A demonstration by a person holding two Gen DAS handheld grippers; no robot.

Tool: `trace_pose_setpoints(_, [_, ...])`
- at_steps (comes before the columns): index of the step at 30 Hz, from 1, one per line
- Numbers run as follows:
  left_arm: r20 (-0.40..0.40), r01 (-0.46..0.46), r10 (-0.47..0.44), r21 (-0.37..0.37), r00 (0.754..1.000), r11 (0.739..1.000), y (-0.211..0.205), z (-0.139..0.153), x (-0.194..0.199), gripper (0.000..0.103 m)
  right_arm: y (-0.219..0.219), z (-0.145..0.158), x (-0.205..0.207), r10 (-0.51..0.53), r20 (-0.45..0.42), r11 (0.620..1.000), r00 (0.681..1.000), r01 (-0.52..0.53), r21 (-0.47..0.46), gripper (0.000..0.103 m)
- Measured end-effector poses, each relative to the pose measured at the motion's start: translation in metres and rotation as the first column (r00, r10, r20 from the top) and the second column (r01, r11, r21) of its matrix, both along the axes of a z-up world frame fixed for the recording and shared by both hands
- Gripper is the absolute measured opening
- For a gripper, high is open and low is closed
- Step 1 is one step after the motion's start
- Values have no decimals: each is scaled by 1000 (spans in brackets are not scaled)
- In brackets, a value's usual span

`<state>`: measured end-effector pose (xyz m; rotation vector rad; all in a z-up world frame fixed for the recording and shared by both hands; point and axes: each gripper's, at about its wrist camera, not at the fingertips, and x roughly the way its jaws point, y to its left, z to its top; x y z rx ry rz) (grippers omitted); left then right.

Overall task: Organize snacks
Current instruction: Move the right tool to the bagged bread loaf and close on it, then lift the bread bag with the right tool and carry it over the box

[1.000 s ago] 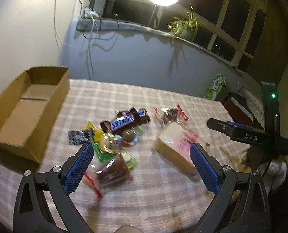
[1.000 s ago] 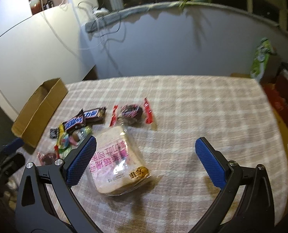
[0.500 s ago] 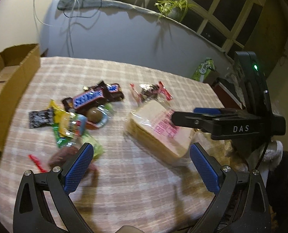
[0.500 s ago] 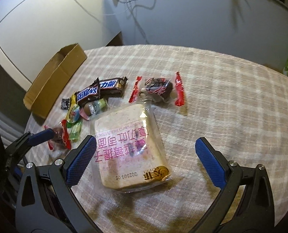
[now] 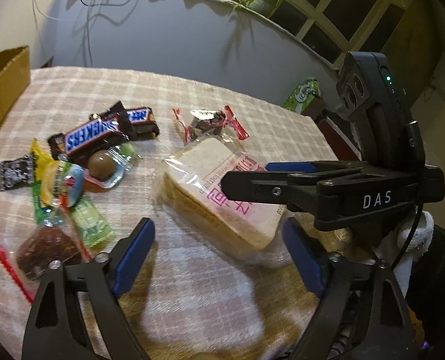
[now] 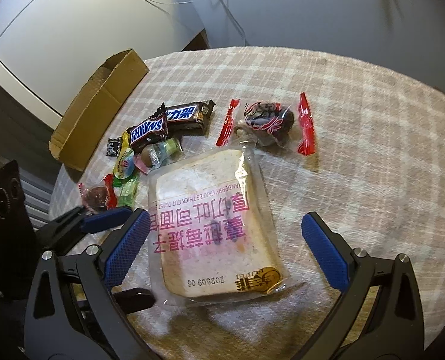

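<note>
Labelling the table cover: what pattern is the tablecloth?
The tablecloth is a pale pink-and-cream check, clearest in the right wrist view.

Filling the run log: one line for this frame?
right gripper: open, straddling bagged toast | left gripper: open, empty | cardboard box: no snacks visible

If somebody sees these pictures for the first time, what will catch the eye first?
Probably the bagged toast with pink print, lying on the checked tablecloth between the open right tongs. Next, the heap of candy with a Snickers bar to its left, and the cardboard box at the table's far left edge.
</note>
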<state>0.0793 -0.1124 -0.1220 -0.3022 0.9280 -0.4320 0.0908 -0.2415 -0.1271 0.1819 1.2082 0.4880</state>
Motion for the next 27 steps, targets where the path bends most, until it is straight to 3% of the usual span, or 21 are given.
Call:
trace_pose_setpoints(6, [-14, 27, -27, -16, 1000, 999, -6, -5, 4, 78, 4, -11, 1, 22, -72, 998, 997, -18, 60, 90])
trace_pose_setpoints(9, [-17, 44, -45, -22, 999, 999, -8, -7, 6, 72, 8, -11, 0, 28, -74, 998, 997, -24, 58, 88])
trace_pose_setpoints(16, [-6, 53, -53, -21, 999, 998, -10, -7, 7, 69, 11, -9, -4, 21, -92, 998, 996, -16, 56, 81])
trace_pose_setpoints(27, [69, 10, -13, 44, 998, 999, -1, 7, -2, 69, 20, -1, -15, 0, -104, 996, 995, 10, 93, 71])
